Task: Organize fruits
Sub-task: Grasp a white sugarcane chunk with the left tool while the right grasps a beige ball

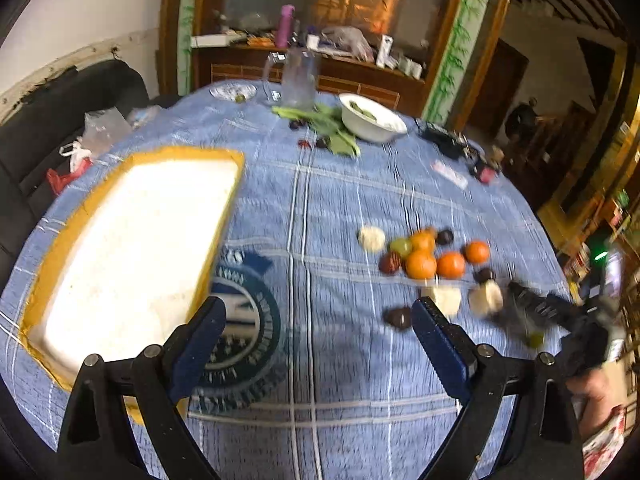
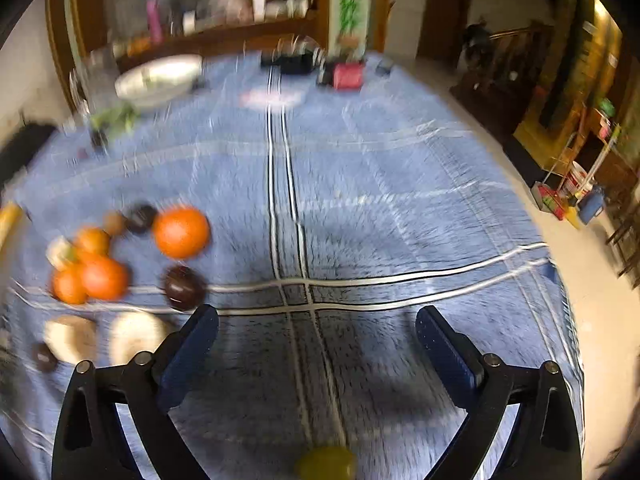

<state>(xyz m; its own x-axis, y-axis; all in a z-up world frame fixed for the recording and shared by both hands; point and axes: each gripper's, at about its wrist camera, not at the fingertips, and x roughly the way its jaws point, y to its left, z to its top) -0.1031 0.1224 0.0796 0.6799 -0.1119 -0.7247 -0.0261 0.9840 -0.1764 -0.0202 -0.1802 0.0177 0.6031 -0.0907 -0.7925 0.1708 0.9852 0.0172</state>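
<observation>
Fruits [image 1: 424, 254] clustered on the cloth beside the foam tray [image 1: 132, 248]; both tongs [image 1: 318, 334] [image 2: 316, 340] wide, empty.

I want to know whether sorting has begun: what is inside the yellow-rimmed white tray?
Nothing shows inside the tray: its white floor looks bare, with the fruit pile still out on the tablecloth. The tray's near corner is hidden behind the left gripper.

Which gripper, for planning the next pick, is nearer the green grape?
Right. The green grape lies under the right gripper; the left gripper is farther off, beside the tray.
</observation>
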